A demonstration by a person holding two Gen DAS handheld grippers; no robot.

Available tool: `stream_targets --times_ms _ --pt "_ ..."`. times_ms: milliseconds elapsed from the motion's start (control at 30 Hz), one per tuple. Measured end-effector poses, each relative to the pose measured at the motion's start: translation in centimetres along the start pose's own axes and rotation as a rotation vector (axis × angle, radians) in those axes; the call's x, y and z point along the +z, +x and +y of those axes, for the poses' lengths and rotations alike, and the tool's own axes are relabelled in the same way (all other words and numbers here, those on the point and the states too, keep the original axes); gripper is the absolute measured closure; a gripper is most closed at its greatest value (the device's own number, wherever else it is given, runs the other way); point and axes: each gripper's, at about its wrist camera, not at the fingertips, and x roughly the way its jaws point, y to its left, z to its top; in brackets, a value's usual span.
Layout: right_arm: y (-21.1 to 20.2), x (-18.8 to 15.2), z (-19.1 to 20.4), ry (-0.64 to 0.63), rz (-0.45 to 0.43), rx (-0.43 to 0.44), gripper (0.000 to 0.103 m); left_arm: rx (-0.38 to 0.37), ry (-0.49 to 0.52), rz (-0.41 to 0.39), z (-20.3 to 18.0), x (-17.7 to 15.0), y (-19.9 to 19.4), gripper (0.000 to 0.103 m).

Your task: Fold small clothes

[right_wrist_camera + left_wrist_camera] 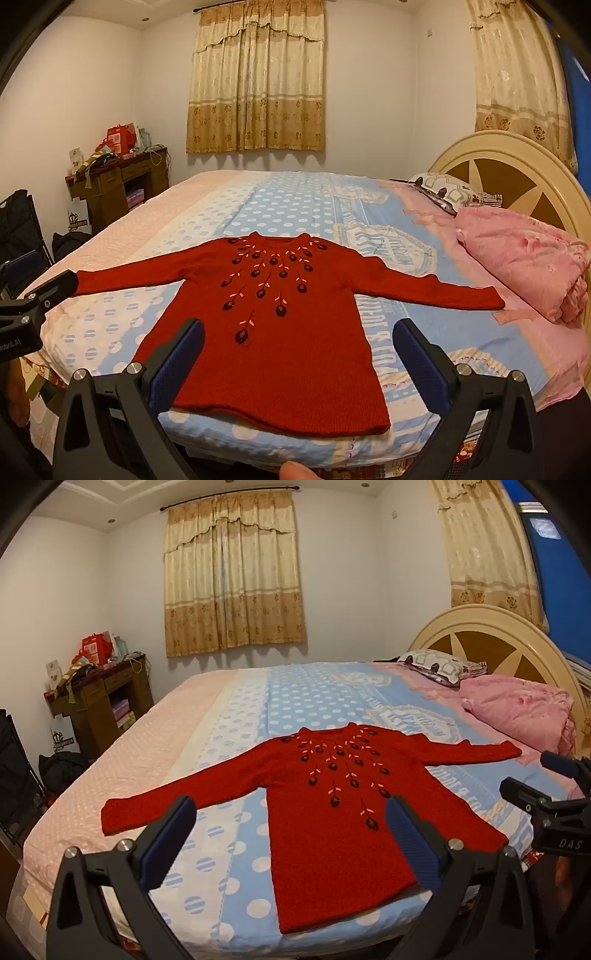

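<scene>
A small red knitted sweater (332, 805) with dark embroidered flowers lies flat and face up on the bed, both sleeves spread out; it also shows in the right wrist view (280, 332). My left gripper (291, 834) is open and empty, held above the near bed edge in front of the sweater's hem and left sleeve. My right gripper (299, 354) is open and empty, in front of the hem. The right gripper's body also shows at the right edge of the left wrist view (546, 805).
The bed (236, 716) has a pink, white and blue dotted sheet. A folded pink quilt (524, 712) and a pillow (439, 666) lie by the cream headboard (491, 635). A cluttered wooden desk (103, 694) stands at the far left. Curtains (232, 579) hang behind.
</scene>
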Motion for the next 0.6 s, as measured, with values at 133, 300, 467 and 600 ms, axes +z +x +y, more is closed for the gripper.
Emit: stream_targets --times_ms 133,300,467,600 --pt "0.05 -0.06 0.13 -0.006 -0.001 -0.005 0.001 -0.001 -0.001 -0.005 0.05 0.0 -0.04 0.0" --pt "0.06 -0.15 0.07 -0.003 -0.002 -0.009 0.001 0.002 0.003 -0.004 0.04 0.0 -0.03 0.0" --pt "0.13 -0.21 0.36 -0.006 0.002 -0.008 0.001 0.003 0.004 -0.005 0.04 0.0 -0.04 0.0" --pt "0.37 -0.41 0.0 -0.004 0.005 -0.008 0.001 0.004 0.006 -0.007 0.02 0.0 -0.04 0.0"
